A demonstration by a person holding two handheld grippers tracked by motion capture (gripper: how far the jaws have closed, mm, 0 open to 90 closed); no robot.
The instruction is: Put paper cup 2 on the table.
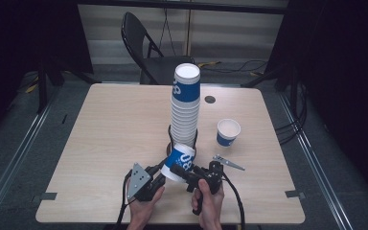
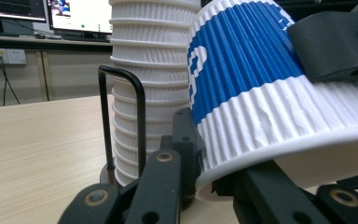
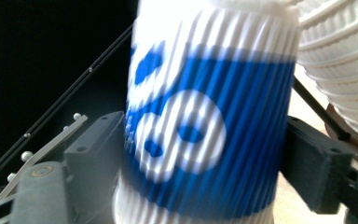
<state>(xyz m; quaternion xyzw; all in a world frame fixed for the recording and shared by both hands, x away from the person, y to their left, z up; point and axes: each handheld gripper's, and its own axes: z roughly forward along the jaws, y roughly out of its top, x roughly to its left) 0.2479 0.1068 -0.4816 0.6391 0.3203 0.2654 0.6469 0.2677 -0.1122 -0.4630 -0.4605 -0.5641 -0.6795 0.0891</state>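
Note:
A blue-and-white ribbed paper cup [image 1: 179,160] lies tilted on its side at the foot of a tall stack of like cups [image 1: 186,110] in a black wire holder [image 2: 140,107]. My left gripper [image 1: 166,173] is shut on the cup's rim end [image 2: 261,93]; its jaws [image 2: 214,182] clamp the white rim. My right gripper [image 1: 186,168] reaches in from the right. Its jaws [image 3: 205,154] flank the blue band of the cup [image 3: 214,93] and stand open beside it. One of its fingers [image 2: 335,46] rests against the band.
A single upright cup [image 1: 228,132] stands right of the stack. The wooden table [image 1: 100,143] has free room at left. A black folding chair [image 1: 143,48] stands behind the table. A cable hole [image 1: 210,99] sits at the back.

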